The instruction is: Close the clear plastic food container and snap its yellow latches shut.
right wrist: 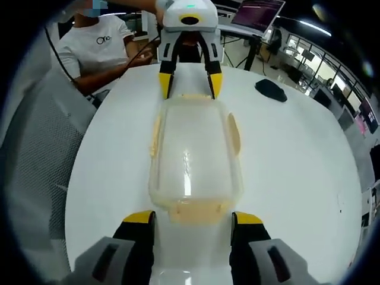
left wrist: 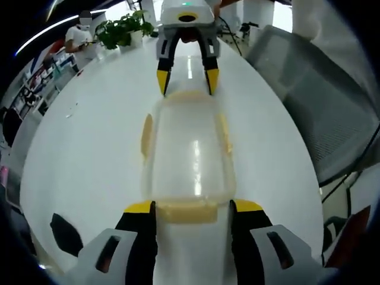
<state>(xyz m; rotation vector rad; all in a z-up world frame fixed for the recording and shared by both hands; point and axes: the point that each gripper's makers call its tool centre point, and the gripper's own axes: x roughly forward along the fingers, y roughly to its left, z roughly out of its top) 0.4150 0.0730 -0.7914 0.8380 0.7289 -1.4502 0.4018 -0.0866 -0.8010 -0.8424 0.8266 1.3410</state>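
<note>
White oval table (left wrist: 89,148) underneath, glossy, with ceiling lights mirrored along its middle. At its centre, lengthwise between the two tools: clear plastic food container (left wrist: 189,155), lid on, yellow latches (left wrist: 146,134) along both long sides and at each short end. Near-end latch (left wrist: 191,211) in the left gripper view sitting right between the left gripper (left wrist: 191,208) jaws, yellow tips parted wide, one on either side of that latch and just beside it; real contact impossible to tell. Same arrangement from the far end: right gripper (right wrist: 192,218) spread apart, tips flanking the end latch (right wrist: 193,211) nearest it, nothing clamped.

Beyond the box in the left gripper view, right gripper facing back, tips pointed down at the far rim. Further out: potted green plant (left wrist: 126,28) at the table's far end, mesh-backed grey chair (left wrist: 323,107) to the side. In the right gripper view: person in a white T-shirt (right wrist: 98,50) seated past the table edge, dark object (right wrist: 271,89) lying on the tabletop well apart from the container, laptop screen (right wrist: 260,10) behind.
</note>
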